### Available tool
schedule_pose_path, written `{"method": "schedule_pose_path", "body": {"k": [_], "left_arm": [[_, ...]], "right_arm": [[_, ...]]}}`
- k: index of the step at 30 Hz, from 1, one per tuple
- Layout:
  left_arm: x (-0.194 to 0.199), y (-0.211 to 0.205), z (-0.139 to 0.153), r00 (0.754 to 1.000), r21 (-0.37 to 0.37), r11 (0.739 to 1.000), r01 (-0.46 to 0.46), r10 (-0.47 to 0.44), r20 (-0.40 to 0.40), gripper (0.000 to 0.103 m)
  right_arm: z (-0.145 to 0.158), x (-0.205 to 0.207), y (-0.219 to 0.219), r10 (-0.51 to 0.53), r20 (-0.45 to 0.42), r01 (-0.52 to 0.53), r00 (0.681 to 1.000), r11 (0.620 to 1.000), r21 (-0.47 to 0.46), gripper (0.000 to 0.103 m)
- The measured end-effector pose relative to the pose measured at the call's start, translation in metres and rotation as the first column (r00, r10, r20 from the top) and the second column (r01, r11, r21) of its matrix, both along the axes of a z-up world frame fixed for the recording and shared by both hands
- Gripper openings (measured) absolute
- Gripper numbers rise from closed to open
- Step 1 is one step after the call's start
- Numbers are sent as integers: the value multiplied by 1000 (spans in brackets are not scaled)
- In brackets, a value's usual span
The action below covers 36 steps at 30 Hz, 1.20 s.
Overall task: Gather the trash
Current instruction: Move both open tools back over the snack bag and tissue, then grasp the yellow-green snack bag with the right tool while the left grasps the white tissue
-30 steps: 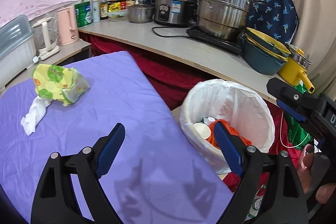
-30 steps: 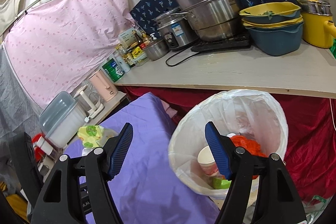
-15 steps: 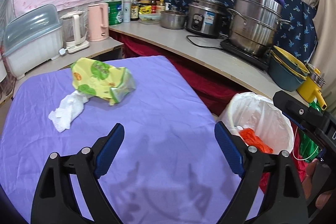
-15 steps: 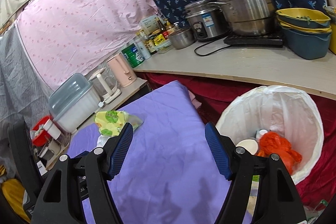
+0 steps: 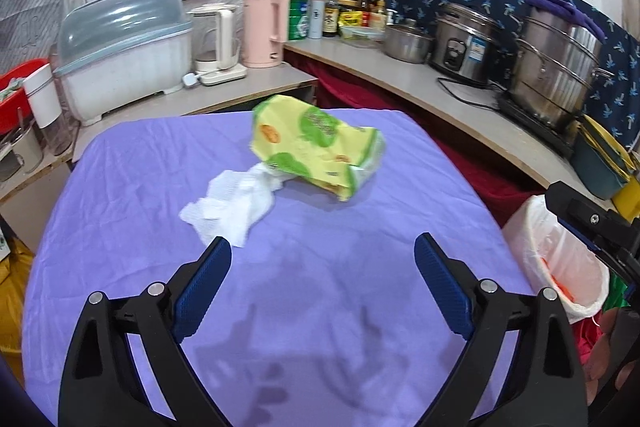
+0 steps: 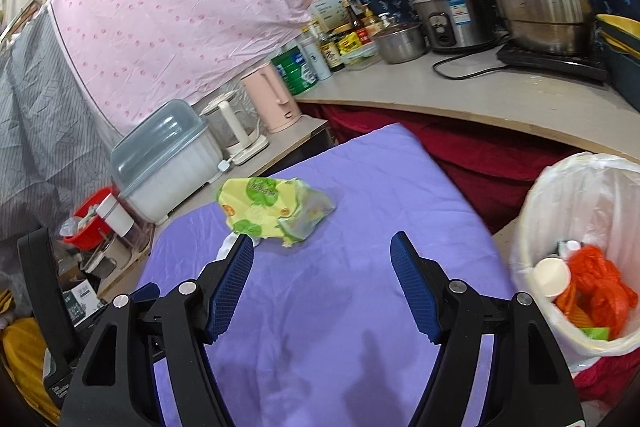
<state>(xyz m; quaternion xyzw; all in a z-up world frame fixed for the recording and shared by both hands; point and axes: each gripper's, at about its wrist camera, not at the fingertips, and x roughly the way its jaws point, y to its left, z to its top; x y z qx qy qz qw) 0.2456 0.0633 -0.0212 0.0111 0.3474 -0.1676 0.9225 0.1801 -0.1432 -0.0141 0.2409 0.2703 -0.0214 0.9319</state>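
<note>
**Both grippers swing from bin back to the table trash**

Both views have panned off the lined trash bin [image 6: 576, 227] since the earlier frames: a second ago the bin sat right under the jaws, now it sits off at the right edge and the purple-covered table [image 5: 320, 307] fills the middle.

Left hand-held gripper [image 5: 322, 281]: empty, jaws wide apart and just been opening further, nothing between them. Likely pre-opened for the next pick.

Right hand-held gripper [image 6: 322, 285]: also empty, jaws spread, no contact with anything.

Remaining trash, taking the bin as landmark:
- yellow-green snack wrapper [image 5: 316, 147], crumpled, lying on the table well to the left of the bin, toward the far side.
- white tissue [image 5: 230, 201], crumpled, touching the wrapper's near-left end, further from the bin. Its near corner sits just beyond the left gripper's left pad [image 5: 202, 289], not touching as far as I can tell.

Bin already holds a paper cup [image 6: 552, 277] and an orange plastic bag [image 6: 600, 285], so part of the job looks done. Bin stands beside the table's right edge, presumably so drops are short.

Judgement: approach phase for the tissue or wrapper; both pieces light and floppy, tissue may tear or slip.
</note>
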Motion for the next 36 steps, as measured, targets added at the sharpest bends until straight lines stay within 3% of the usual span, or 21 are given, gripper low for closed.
{"method": "schedule_pose_path", "body": {"k": [13,25,26,27,30,33,36], "left_arm": [[69,40,-37,997,53,997,-53,55,-45,90],[140,40,-81,990,64,997,-51,59,-127,89],[143,40,-83,989,59,997,-46,54,-135,83],[146,39,-87,987,51,998,-34,42,-153,72],[151,37,-95,981,38,999,-17,24,-192,49],[148,33,-92,982,28,999,18,-13,-187,22],[141,28,-88,985,39,999,30,-23,-170,12]], "right_arm": [[-29,97,49,66,-71,-66,995,998,-1,69],[-74,182,42,23,-146,-21,989,1000,18,69],[-78,185,41,30,-151,-27,988,999,21,68],[-82,190,41,34,-159,-30,987,999,23,63],[-94,195,44,70,-181,-66,981,997,31,38],[-95,191,48,82,-171,-82,982,997,11,33],[-88,183,53,73,-167,-83,983,995,-54,26]]}}
